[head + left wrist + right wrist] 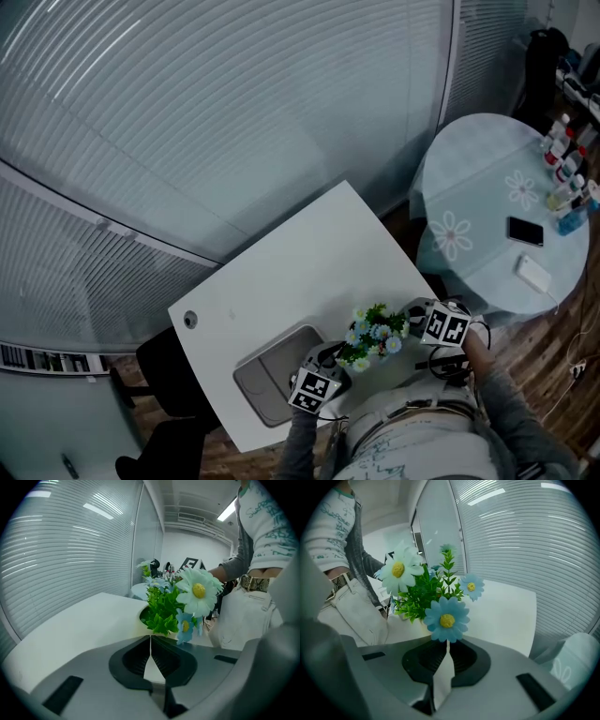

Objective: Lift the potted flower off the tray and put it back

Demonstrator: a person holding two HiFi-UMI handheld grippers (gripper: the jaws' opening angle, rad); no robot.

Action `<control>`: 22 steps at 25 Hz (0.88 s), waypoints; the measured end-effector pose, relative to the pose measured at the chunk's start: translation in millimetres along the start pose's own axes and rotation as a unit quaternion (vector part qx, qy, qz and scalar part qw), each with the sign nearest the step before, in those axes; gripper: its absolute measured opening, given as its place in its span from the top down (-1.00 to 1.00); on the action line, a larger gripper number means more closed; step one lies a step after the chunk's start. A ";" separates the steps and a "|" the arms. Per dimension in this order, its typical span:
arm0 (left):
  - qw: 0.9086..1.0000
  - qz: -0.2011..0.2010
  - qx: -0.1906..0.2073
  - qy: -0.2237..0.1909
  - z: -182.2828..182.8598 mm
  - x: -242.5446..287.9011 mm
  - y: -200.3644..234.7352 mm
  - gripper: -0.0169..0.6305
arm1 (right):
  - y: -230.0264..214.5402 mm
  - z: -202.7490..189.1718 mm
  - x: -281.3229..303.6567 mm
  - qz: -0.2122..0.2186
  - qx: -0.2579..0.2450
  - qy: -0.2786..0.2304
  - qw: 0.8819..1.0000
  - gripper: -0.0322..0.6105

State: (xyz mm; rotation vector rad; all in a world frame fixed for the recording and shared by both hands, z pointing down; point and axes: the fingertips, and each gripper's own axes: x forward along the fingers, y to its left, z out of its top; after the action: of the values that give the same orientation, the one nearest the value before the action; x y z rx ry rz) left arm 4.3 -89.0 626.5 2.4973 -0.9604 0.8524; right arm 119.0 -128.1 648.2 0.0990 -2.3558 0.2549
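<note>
1. The potted flower is seen at the near right part of the white desk. It is just right of the grey tray and not on it. Whether it rests on the desk or is raised cannot be told.
2. The left gripper is held at the flower's left, by the tray's right edge. Its jaws are pressed together. Their tips are set right at the near rim of the white pot, under green leaves and a large white daisy. Whether the rim is nipped between them cannot be told.
3. The right gripper is held at the flower's right. Its jaws are likewise pressed together, and a blue daisy is seen just beyond their tips. The pot is hidden there behind the blooms.
4. The tray is laid near the desk's near edge.
5. A small round fitting is set into the desk's left corner.
6. A round table with a flower-print cloth is placed to the far right. A phone and a row of bottles are seen on it.
7. Slatted blinds are seen along the far side, and a black chair at the near left.
</note>
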 end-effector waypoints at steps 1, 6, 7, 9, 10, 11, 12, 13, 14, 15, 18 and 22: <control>1.000 -0.006 0.001 0.000 0.3 1.5 -0.8 0.91 | 0.9 0.2 -0.3 0.004 0.000 -0.002 1.000 0.81; 1.000 -0.030 0.005 0.000 1.0 4.5 0.8 0.89 | 4.6 2.2 0.1 0.024 0.003 -0.009 1.000 0.80; 0.999 -0.034 0.004 0.000 0.9 4.3 1.8 0.86 | 5.1 2.4 0.1 0.027 0.006 -0.010 1.000 0.80; 0.999 -0.041 0.000 0.000 0.4 3.8 3.3 0.78 | 6.8 1.6 0.5 0.034 0.011 -0.010 0.999 0.80; 0.999 -0.044 -0.003 0.000 0.2 3.7 3.6 0.72 | 7.7 0.8 0.9 0.038 0.013 -0.010 0.999 0.80; 0.999 -0.046 -0.005 0.000 0.2 3.8 3.7 0.70 | 8.4 0.1 1.3 0.041 0.014 -0.009 0.999 0.79; 0.999 -0.047 -0.006 0.000 0.3 4.0 3.7 0.67 | 8.9 -0.7 1.7 0.044 0.015 -0.008 0.999 0.78; 0.999 -0.049 -0.006 -0.001 0.4 3.9 3.4 0.66 | 9.5 -1.3 2.2 0.046 0.015 -0.006 0.999 0.74; 0.999 -0.052 -0.006 0.000 0.2 3.5 3.2 0.65 | 10.2 -1.6 2.8 0.049 0.016 -0.004 0.999 0.66; 0.998 -0.056 -0.007 0.000 -0.1 3.1 2.9 0.63 | 10.8 -1.6 3.5 0.050 0.016 -0.002 0.999 0.54; 0.998 -0.068 -0.011 0.000 -0.5 3.0 3.1 0.48 | 12.2 -0.8 5.4 0.056 0.012 -0.001 0.998 0.46; 0.996 -0.094 -0.012 -0.004 0.6 4.4 -2.6 0.29 | 11.9 -0.8 6.6 0.061 0.007 -0.002 0.998 0.36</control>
State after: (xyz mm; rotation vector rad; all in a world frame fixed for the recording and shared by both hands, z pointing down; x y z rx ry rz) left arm 8.9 -89.6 628.6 2.5217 -0.7201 0.7680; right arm 113.1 -116.3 651.6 -0.0373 -2.3679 0.3309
